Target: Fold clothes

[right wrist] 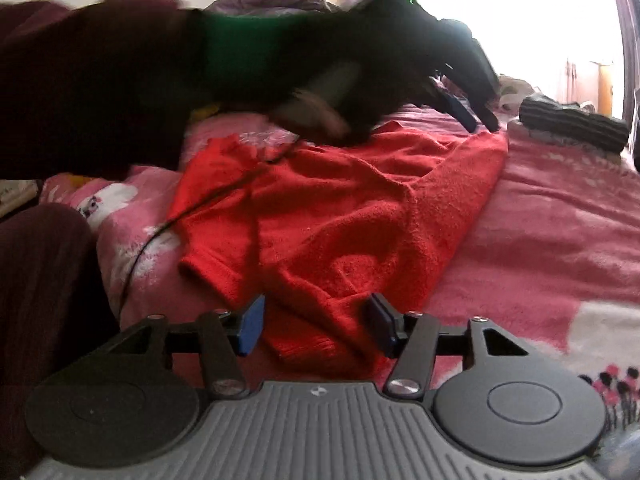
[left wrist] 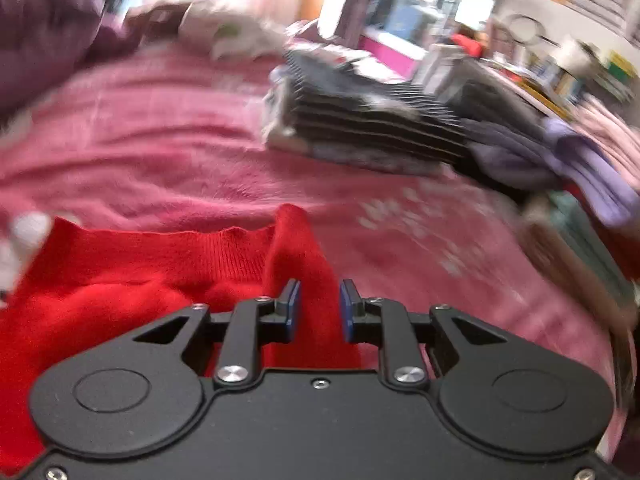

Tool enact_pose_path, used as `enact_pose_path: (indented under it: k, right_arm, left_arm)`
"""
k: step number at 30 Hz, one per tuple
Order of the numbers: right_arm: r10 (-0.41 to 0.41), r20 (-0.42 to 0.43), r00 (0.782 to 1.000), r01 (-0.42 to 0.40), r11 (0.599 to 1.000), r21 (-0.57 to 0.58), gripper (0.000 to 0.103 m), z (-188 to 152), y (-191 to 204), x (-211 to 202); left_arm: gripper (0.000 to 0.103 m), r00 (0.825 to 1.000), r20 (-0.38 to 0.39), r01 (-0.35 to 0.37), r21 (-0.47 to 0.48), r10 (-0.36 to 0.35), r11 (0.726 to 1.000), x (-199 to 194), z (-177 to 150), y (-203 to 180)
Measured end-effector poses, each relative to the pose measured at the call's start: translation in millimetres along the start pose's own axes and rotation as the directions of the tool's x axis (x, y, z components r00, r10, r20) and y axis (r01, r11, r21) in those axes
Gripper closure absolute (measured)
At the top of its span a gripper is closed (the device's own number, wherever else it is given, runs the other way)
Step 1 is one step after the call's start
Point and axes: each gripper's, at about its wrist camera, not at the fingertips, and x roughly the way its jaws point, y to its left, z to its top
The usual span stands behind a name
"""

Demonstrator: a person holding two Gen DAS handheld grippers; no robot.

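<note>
Pink floral bedspread (right wrist: 560,208) across the bed, with a rumpled red sweater (right wrist: 340,208) spread on it. Dark folded clothes (left wrist: 372,120) stacked beyond. Left hand-held gripper (left wrist: 320,308) slightly parted around a raised sweater fold, pads not pressing; right hand-held gripper (right wrist: 316,328) spread over the hem.

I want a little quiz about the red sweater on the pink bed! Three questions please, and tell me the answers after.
1. True or false: the red sweater lies on a pink blanket.
2. Which gripper has sweater cloth between its jaws? A) left gripper B) right gripper C) both
3. Fill in: the folded pile further up the bed has dark ____ on it.

Key: 1 true. 2 C; both sets of jaws stand apart with red cloth in the gap, and whether the left pads press on it is hard to tell. 3 stripes.
</note>
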Motion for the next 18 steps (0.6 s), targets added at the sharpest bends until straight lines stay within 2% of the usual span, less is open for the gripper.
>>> enact_pose_path:
  k: [1,4,6,8,9,10,12,15,17,18]
  right_arm:
    - [0.005,-0.001,1.0,-0.005,1.0,0.009,0.045,0,-1,0]
    - [0.012,-0.005,1.0,-0.012,1.0,0.006,0.043,-1,-1,2]
    - [0.015,-0.009,1.0,-0.015,1.0,-0.001,0.041,-2,-1,3]
    - [0.02,-0.01,1.0,-0.02,1.0,-0.008,0.037,-3,0,4]
    - [0.021,-0.01,1.0,-0.022,1.0,-0.016,0.034,-3,2,5]
    - [0.019,-0.01,1.0,-0.02,0.999,-0.025,0.033,-3,4,4]
    - [0.013,-0.008,1.0,-0.013,0.999,-0.038,0.033,-3,7,3]
    - [0.006,0.019,1.0,-0.005,0.999,-0.033,0.038,1,8,-6]
    - [-0.037,0.077,0.996,0.041,0.998,-0.047,0.039,5,11,-17]
    - [-0.068,0.115,0.991,0.075,0.996,-0.058,0.038,7,13,-23]
  left_arm:
    - [0.092,0.999,-0.027,-0.018,-0.026,0.018,0.999,15,6,6]
    - [0.095,0.999,-0.036,-0.031,-0.091,0.028,0.995,29,27,17]
    - [0.096,0.999,-0.01,-0.042,-0.059,0.042,0.997,18,32,13]
    - [0.093,0.999,0.033,-0.033,-0.026,0.033,0.999,-4,29,12]
    - [0.087,0.998,0.053,-0.03,-0.016,0.031,0.999,-17,26,13]
    - [0.079,0.997,0.067,-0.032,-0.026,0.034,0.999,-32,19,19]
    - [0.077,0.995,0.096,-0.037,-0.045,0.041,0.998,-63,6,31]
    - [0.077,0.99,0.132,-0.033,-0.127,0.05,0.991,-111,-20,58]
    - [0.075,0.986,0.154,-0.037,-0.176,0.064,0.984,-142,-43,74]
    - [0.069,0.984,0.164,-0.041,-0.2,0.075,0.979,-158,-55,82]
